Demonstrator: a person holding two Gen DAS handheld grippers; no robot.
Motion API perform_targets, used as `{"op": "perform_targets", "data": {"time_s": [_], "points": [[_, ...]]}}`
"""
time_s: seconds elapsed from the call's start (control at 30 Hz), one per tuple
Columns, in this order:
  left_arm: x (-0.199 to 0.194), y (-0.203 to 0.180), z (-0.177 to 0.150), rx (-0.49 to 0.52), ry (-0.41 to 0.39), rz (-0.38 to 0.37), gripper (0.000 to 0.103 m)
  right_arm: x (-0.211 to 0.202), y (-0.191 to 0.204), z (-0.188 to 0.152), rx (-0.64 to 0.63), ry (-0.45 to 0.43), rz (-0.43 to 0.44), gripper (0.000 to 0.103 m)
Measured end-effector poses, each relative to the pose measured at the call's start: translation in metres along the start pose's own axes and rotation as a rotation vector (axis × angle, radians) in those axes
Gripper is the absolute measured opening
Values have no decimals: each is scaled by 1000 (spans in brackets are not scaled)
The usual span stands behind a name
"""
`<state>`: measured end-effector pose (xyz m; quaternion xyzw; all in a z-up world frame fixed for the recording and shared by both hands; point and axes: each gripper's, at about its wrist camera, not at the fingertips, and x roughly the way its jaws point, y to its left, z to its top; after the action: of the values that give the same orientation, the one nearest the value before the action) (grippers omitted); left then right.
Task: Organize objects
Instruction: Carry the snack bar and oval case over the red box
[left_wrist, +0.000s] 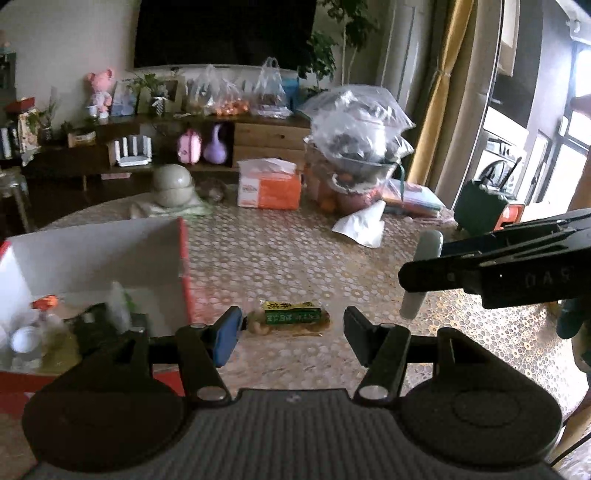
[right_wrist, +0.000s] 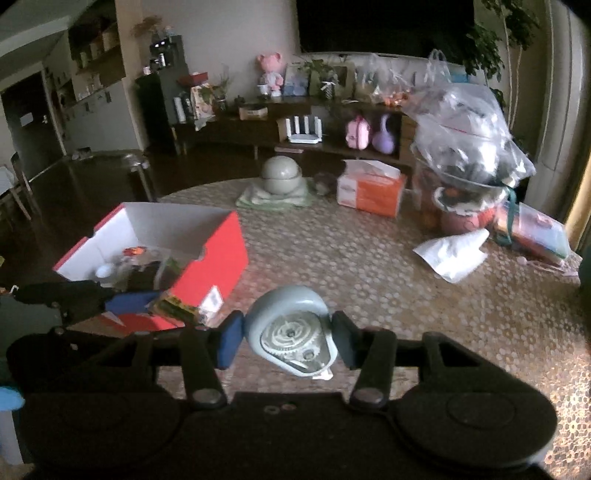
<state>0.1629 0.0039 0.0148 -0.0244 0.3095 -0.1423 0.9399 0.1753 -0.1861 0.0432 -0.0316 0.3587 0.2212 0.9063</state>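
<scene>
My left gripper (left_wrist: 293, 332) is open above the table, its fingers on either side of a small snack packet with a green and yellow label (left_wrist: 290, 316) that lies on the tablecloth. In the right wrist view that packet (right_wrist: 176, 306) sits by the left gripper's blue pad (right_wrist: 129, 301). My right gripper (right_wrist: 288, 338) is shut on a pale blue correction-tape dispenser (right_wrist: 291, 332), held above the table. It shows edge-on in the left wrist view (left_wrist: 423, 275). A red box with a white inside (right_wrist: 214, 254) (left_wrist: 184, 273) holds several small items.
On the patterned tablecloth (right_wrist: 369, 266) stand an orange tissue box (right_wrist: 371, 190), a grey domed pot on a cloth (right_wrist: 280, 177), a white paper bag (right_wrist: 452, 253) and a clear plastic bag full of things (right_wrist: 469, 140). A sideboard with toys stands behind.
</scene>
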Motion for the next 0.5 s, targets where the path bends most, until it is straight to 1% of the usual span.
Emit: {"op": "perform_targets", "data": {"time_s": [0.2, 0.5], "points": [[-31, 36, 4, -4, -21, 35, 60, -3, 41, 11, -16, -32, 41, 51], [-65, 90, 12, 7, -55, 103, 60, 18, 105, 34, -76, -38, 104, 51]]}}
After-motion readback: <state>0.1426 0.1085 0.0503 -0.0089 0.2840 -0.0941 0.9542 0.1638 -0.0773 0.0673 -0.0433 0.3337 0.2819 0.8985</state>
